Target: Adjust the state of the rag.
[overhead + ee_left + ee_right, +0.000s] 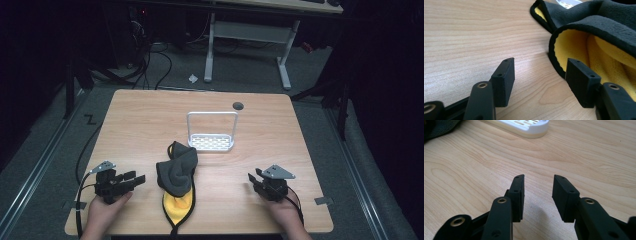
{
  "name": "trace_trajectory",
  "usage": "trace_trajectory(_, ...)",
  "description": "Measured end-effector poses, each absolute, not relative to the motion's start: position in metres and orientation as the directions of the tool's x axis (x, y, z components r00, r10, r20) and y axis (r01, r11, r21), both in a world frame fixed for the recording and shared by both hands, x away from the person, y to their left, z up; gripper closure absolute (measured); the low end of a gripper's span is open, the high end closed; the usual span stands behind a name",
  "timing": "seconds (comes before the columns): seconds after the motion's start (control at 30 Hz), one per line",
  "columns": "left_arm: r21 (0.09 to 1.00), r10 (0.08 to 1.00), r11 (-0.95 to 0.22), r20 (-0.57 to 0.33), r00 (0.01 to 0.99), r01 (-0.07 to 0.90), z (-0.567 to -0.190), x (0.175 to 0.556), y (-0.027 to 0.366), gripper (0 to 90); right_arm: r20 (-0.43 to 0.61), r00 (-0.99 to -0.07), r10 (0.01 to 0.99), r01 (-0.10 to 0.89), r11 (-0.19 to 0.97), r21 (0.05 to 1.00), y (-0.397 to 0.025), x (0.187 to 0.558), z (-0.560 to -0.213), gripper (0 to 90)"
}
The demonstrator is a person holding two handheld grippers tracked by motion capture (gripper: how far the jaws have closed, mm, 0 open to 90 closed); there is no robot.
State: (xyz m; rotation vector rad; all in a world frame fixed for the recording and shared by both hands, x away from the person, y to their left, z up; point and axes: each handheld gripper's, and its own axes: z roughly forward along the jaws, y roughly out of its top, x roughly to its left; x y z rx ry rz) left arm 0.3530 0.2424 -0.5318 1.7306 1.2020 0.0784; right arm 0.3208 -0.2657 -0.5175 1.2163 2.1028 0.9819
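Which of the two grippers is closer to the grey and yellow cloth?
The left gripper. Its open jaws sit right beside the cloth, while the right gripper rests farther off, with bare table between.

On the table, the cloth lies at lower centre of the high view, its lower end reaching the table's bottom edge. The rack stands just above and right of it, near mid-frame. A round grommet sits above the rack, toward the far edge. The left gripper rests at lower left beside the cloth; the right gripper sits at lower right, apart from it.
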Motion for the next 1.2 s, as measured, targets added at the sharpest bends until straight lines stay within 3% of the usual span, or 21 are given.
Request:
trace_trajectory(0.3,0.787,0.712,-0.032,-0.415,0.567,0.616,-0.513,0.346,0.228,33.8,-0.065,-0.483,0.873,0.499,0.336,0.799,-0.259,0.320,-0.515,64.0)
trace_trajectory(0.63,0.863,0.624,-0.075,-0.350,0.699,0.499,-0.472,0.334,0.180,25.7,-0.066,-0.512,0.856,0.480,0.349,0.805,-0.247,0.316,-0.512,61.0)
trace_trajectory(0.9,0.838,0.630,-0.176,-0.308,0.713,0.517,-0.482,0.338,0.147,24.4,-0.075,-0.536,0.841,0.471,0.372,0.800,-0.237,0.314,-0.513,59.3)
trace_trajectory(0.97,0.825,0.640,-0.203,-0.296,0.710,0.527,-0.487,0.338,0.144,26.5,-0.076,-0.543,0.836,0.467,0.376,0.800,-0.234,0.313,-0.513,59.0)
trace_trajectory(1.0,0.817,0.647,-0.219,-0.287,0.706,0.533,-0.489,0.338,0.142,36.0,-0.080,-0.554,0.829,0.461,0.385,0.800,-0.231,0.313,-0.513,58.6)
trace_trajectory(1.03,0.807,0.650,-0.232,-0.287,0.703,0.543,-0.492,0.338,0.141,36.0,-0.080,-0.554,0.829,0.461,0.385,0.800,-0.231,0.313,-0.513,58.6)
trace_trajectory(1.2,0.763,0.632,-0.302,-0.288,0.719,0.571,-0.506,0.337,0.130,58.3,-0.088,-0.582,0.809,0.446,0.408,0.797,-0.221,0.311,-0.513,58.0)
